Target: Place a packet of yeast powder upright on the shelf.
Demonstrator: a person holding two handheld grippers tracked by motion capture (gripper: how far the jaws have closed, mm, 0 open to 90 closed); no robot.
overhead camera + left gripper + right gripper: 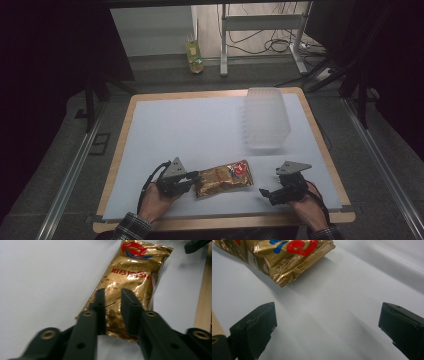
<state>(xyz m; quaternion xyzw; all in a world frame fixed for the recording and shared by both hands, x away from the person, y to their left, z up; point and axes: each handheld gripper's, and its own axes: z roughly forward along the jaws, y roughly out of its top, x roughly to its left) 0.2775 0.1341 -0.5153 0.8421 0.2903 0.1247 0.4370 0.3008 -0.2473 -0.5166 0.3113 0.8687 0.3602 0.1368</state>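
Observation:
A gold foil snack packet [224, 178] with red and blue print lies on the white table cover near the front edge. My left gripper [196, 176] reaches in from the left and is shut on the packet's near end. In the left gripper view the two black jaws [113, 291] pinch the crinkled foil [130, 277] between them. My right gripper [265, 192] rests to the right of the packet, apart from it. Its jaws [328, 315] stand wide open over bare cover, with the packet's printed end [287, 255] a short way ahead.
A clear ribbed plastic container [266, 120] stands at the back right of the table. The white cover [190, 130] sits on a wooden tabletop with its edge [225, 221] just in front of the hands. A bottle [194, 57] stands on the floor beyond the table.

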